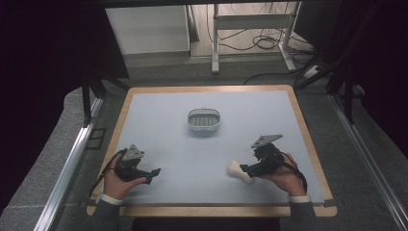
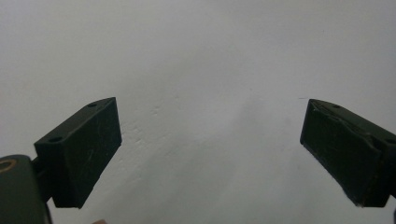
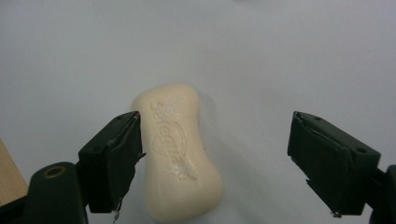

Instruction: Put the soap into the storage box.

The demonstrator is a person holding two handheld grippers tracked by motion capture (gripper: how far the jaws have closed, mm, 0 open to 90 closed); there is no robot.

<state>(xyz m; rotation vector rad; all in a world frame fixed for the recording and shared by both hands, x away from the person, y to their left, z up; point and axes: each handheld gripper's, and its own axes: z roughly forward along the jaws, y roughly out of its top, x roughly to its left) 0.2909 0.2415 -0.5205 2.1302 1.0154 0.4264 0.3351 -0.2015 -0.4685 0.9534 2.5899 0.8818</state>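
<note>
soap bar [image 3: 180,154] lying flat on bench [image 1: 159,130], near front right, embossed face up | right tool [image 3: 212,158] hovering over it, jaws standing wide, left jaw just beside soap, not gripping | left tool [image 2: 210,154] resting front left, jaws gaping, nothing between | soap dish [image 1: 204,120] sitting mid-bench, well apart

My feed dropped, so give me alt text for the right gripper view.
A cream soap bar lies on the pale blue mat, between the open jaws of the right hand-held gripper, close by the left jaw.
</note>
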